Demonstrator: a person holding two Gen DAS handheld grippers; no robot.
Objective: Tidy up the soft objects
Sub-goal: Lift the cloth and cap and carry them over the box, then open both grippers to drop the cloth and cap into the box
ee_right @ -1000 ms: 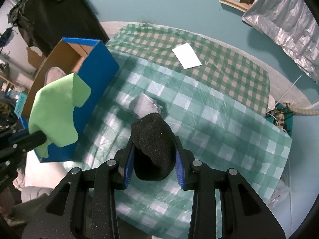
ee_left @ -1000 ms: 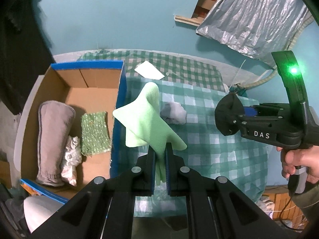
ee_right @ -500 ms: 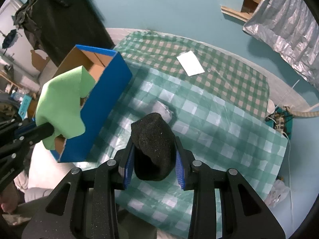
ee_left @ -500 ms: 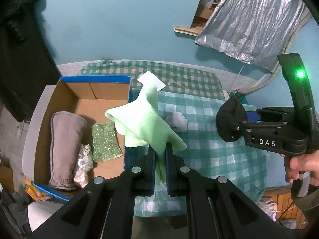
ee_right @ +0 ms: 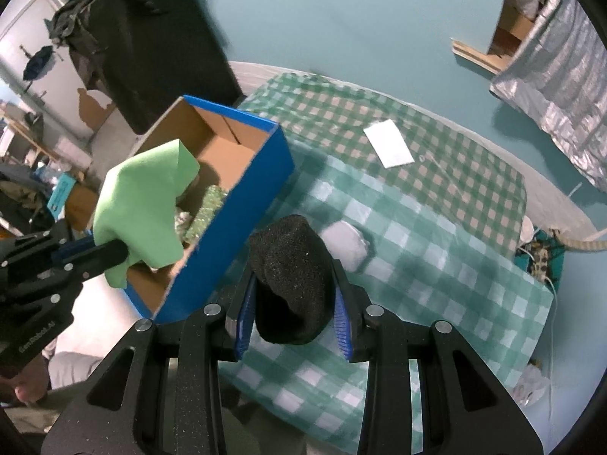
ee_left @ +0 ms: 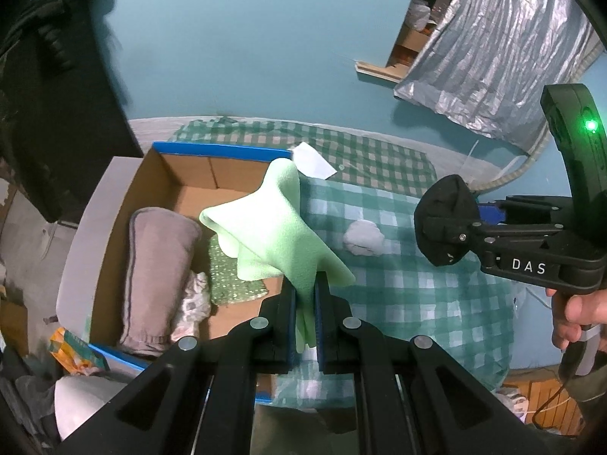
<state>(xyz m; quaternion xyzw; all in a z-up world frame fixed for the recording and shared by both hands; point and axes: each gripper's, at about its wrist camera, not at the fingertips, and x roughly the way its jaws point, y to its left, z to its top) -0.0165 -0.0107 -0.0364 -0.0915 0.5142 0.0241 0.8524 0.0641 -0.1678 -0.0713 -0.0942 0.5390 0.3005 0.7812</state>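
My left gripper is shut on a light green cloth and holds it in the air over the right wall of an open cardboard box with blue outer sides. The cloth also shows in the right wrist view. My right gripper is shut on a black fuzzy sock ball, held above the checked table. The ball also shows in the left wrist view. A white crumpled soft object lies on the tablecloth between the grippers.
In the box lie a rolled grey towel, a sparkly green sponge cloth and a small white patterned cloth. A white paper lies at the table's far side. The green checked tablecloth covers the table.
Both grippers have risen and pulled back with their loads. The left gripper and green cloth have shifted left, over the box's right wall. Neither grip has changed.
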